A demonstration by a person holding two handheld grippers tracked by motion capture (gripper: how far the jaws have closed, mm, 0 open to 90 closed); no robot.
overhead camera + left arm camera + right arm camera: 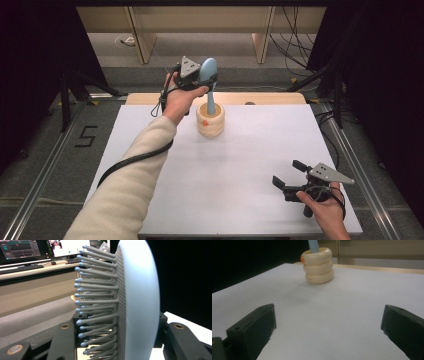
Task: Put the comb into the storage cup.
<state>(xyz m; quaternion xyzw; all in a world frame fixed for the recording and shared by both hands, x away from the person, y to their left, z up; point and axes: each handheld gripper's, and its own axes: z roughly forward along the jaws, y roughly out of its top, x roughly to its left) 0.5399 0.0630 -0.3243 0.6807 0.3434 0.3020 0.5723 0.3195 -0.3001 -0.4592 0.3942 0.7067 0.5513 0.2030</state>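
A light blue hairbrush (209,75) stands upright, its handle down inside a cream ringed holder (210,119) near the table's far middle. My left gripper (200,75) is shut on the brush's head. In the left gripper view the brush head (140,302) with its grey bristles sits clamped between the two black jaws. My right gripper (291,173) rests low at the table's near right, open, with nothing between its fingers. The right gripper view shows the holder (319,266) far ahead with the blue handle (313,245) rising out of it.
The white table top (240,165) spreads between the two hands. A wooden strip (270,98) runs along its far edge. Black cables trail over the floor at the far right. Monitors and a keyboard stand on a desk in the left gripper view.
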